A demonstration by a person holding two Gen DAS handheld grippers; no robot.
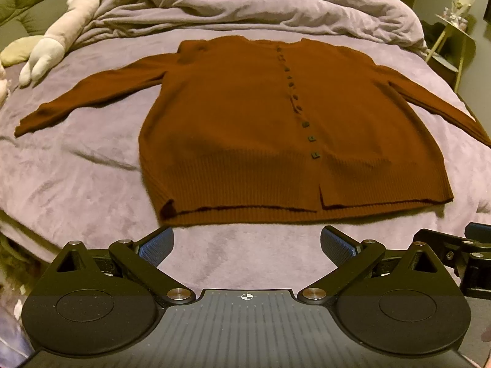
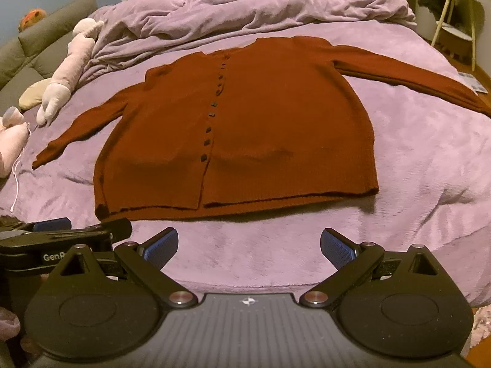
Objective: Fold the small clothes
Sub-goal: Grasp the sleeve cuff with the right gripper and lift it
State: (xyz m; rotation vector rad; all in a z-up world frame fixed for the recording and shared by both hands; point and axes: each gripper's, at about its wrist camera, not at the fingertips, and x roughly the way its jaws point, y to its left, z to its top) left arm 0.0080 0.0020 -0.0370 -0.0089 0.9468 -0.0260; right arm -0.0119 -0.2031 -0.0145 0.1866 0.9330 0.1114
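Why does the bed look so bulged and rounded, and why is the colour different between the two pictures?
Both views are fisheye, so the bed bows outward. The left wrist view looks duller and greyer, the right wrist view pinker; the cardigan casts only soft shadows, and edges blur slightly.

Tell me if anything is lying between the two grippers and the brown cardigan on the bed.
Nothing visible. Only bare purple fleece blanket separates the left gripper and right gripper, both with jaws open, from the hem of the rust-brown buttoned knit cardigan.
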